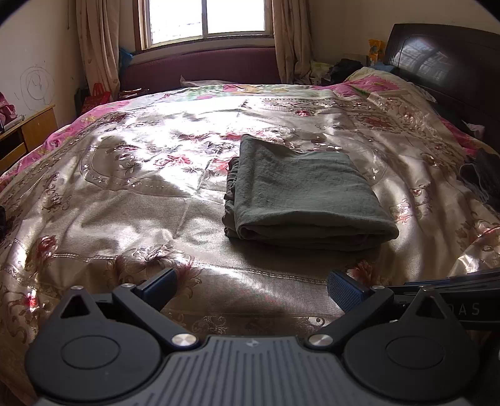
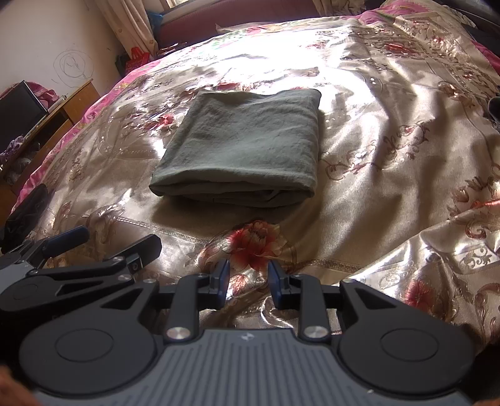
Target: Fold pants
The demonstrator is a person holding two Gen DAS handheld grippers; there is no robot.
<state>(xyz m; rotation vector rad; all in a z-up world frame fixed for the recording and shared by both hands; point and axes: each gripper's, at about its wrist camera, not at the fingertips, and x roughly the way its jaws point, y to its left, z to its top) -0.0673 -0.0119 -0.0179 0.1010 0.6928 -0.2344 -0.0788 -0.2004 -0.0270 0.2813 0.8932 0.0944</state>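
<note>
The grey-green pants (image 1: 300, 193) lie folded into a compact rectangle on the floral satin bedspread (image 1: 125, 193). In the right wrist view the folded pants (image 2: 243, 143) lie straight ahead. My left gripper (image 1: 250, 287) is wide open and empty, low over the bedspread, short of the pants and to their left. My right gripper (image 2: 248, 279) is partly open with a narrow gap between its jaws, empty, hovering short of the pants' near folded edge. The left gripper (image 2: 103, 243) also shows at the left of the right wrist view.
A dark wooden headboard (image 1: 443, 68) stands at the right, with dark clothes (image 1: 481, 178) at the bed's right edge. A wooden desk (image 1: 28, 131) stands at the left. Window and curtains (image 1: 206, 18) are behind a maroon bench (image 1: 203, 65).
</note>
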